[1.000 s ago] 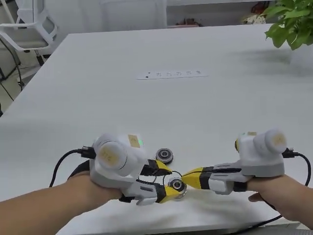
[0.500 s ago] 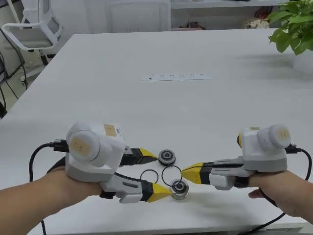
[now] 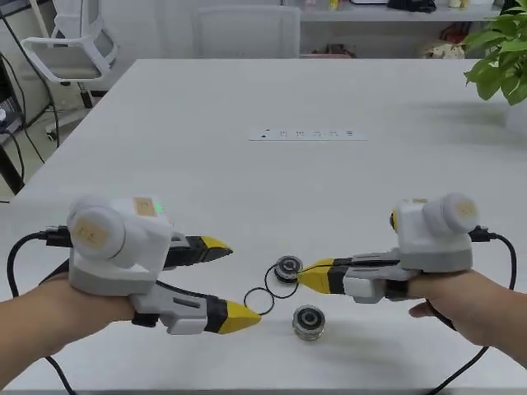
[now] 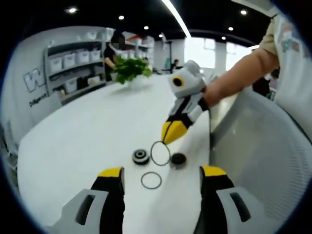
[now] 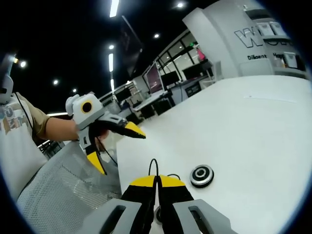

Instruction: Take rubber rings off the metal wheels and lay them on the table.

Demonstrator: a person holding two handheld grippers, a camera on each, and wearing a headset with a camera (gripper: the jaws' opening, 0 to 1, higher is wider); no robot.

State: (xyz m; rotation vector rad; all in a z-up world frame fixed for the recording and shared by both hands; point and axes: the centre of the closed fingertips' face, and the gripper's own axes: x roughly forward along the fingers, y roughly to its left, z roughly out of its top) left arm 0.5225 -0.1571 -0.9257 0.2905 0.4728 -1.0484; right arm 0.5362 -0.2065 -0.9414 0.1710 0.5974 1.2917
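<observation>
Sitting just inside the near edge of the desk (image 3: 329,189) is one metal wheel (image 3: 309,321). Beside it a loose ring (image 3: 258,300) lies flat, between the wide-spread, empty fingers of the left gripper (image 3: 243,284). The right gripper (image 3: 303,278) has its fingers pressed together on a second ring (image 3: 282,285), pinched at their tips, just beside the far wheel (image 3: 288,266). Beyond them the desk runs bare to a power strip (image 3: 307,134). A plant (image 3: 498,58) stands at the far right corner, and a chair (image 3: 70,49) off the far left edge.
</observation>
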